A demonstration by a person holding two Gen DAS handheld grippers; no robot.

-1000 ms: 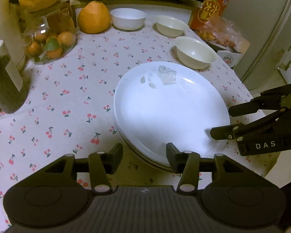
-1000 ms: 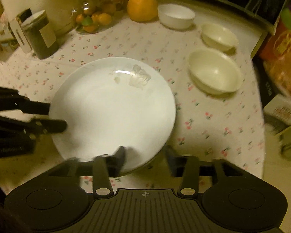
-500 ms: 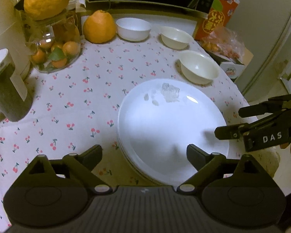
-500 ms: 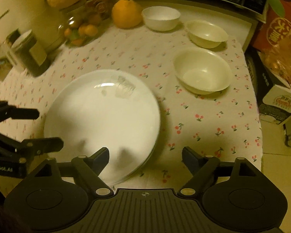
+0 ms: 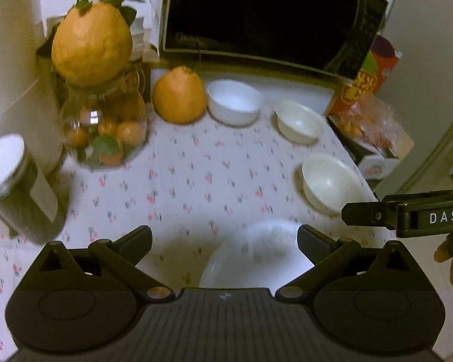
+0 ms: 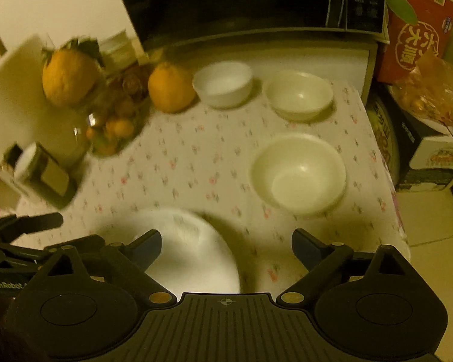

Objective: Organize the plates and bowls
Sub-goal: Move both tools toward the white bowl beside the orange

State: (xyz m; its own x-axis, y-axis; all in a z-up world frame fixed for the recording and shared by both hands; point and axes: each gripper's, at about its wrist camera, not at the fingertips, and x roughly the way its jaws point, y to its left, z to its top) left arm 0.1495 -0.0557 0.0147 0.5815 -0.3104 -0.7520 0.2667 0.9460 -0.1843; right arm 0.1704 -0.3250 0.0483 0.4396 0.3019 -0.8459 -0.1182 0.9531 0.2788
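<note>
A stack of white plates (image 5: 256,256) lies on the cherry-print tablecloth near the front edge, also seen low in the right wrist view (image 6: 193,247). Three bowls stand beyond it: a white bowl (image 5: 234,101) (image 6: 223,83), a small cream bowl (image 5: 299,120) (image 6: 299,95) and a larger cream bowl (image 5: 329,181) (image 6: 299,172). My left gripper (image 5: 223,235) hovers above the plates' far rim, its jaws opening wide and touching nothing. My right gripper (image 6: 226,238) is lifted right of the plates, its jaws likewise opening, with nothing between them. Each gripper shows at the other view's side edge.
A microwave (image 5: 265,21) stands at the back. A large citrus fruit (image 5: 179,95) sits beside the white bowl, another on a glass jar of small oranges (image 5: 102,132). A dark jar (image 5: 18,187) stands left. A red box (image 6: 416,21) and bagged fruit lie past the table's right edge.
Both grippers have let go of the plate stack, spread their jaws wide and drawn back and up. Both views now look more toward the bowls and microwave.
</note>
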